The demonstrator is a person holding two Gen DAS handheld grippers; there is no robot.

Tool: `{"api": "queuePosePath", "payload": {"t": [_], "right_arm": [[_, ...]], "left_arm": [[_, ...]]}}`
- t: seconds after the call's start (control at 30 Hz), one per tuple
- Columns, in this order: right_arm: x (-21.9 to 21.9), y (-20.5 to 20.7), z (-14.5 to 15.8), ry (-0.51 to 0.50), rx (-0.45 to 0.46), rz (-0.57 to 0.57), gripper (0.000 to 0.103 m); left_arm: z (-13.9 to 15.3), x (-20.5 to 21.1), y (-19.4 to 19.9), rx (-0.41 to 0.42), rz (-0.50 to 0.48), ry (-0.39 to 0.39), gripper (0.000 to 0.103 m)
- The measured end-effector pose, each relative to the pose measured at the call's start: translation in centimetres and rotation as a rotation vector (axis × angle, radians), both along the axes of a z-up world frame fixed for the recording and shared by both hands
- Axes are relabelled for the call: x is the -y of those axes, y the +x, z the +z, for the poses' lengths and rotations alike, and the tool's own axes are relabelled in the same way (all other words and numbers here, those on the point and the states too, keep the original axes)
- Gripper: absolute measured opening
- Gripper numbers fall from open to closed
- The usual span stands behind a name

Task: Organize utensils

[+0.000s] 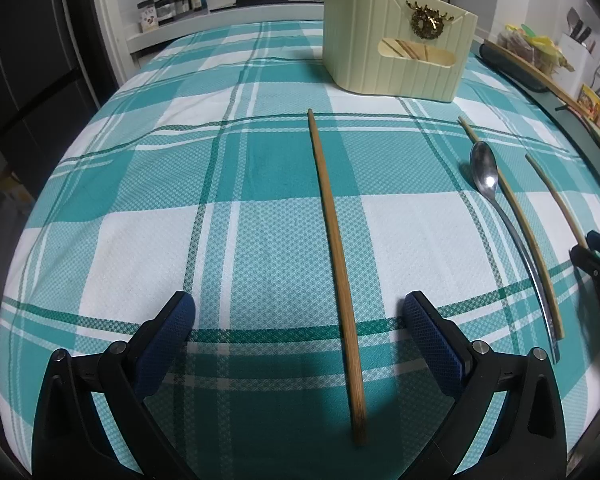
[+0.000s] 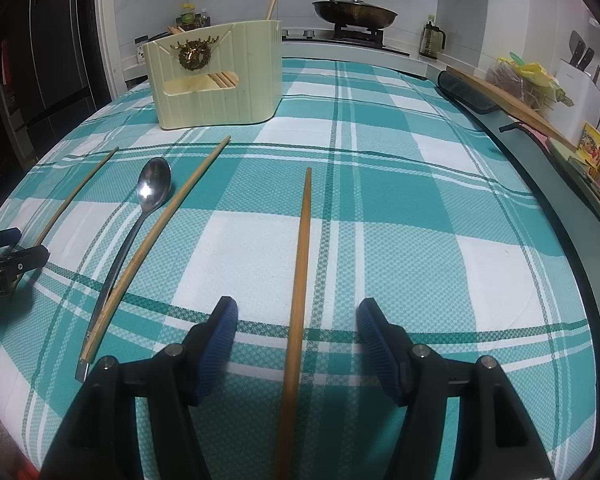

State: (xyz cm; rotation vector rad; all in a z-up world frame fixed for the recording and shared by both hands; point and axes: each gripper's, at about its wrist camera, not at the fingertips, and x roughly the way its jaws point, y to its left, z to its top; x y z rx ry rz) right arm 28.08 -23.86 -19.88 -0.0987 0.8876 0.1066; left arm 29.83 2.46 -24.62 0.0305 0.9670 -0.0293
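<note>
Three chopsticks (image 1: pixel 336 240) and a spoon (image 1: pixel 485 172) lie short of the holder (image 1: pixel 396 56), awaiting sorting, each hand-held gripper (image 1: pixel 300 344) (image 2: pixel 298 344) open, empty, straddling one chopstick.

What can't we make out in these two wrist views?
- Left view: near end of the spoon handle, cut off behind the left gripper.
- Right view: near end of the chopstick, below the frame edge between the right gripper fingers.
- Both views: inside of the holder, hidden by its walls.
</note>
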Motion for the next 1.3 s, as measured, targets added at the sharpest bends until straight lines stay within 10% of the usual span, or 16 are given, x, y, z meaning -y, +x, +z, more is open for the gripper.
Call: {"api": "queuePosePath", "payload": {"t": [0.7, 0.9, 1.3], "right_arm": [[0.0, 0.1, 0.0, 0.006, -0.005, 0.001, 0.065], [1.3, 1.0, 1.0, 0.058, -0.183, 0.099, 0.065], [-0.2, 9.1, 0.8, 0.021, -0.335, 0.147, 0.064]], "left_arm": [[0.2, 0.0, 0.0, -0.028, -0.049, -0.016, 0.102], [2.3, -2.2, 1.3, -0.09, -0.155, -0.12, 0.102], [0.9, -0.3, 11.2, -0.221, -0.183, 0.034, 0.081]]}}
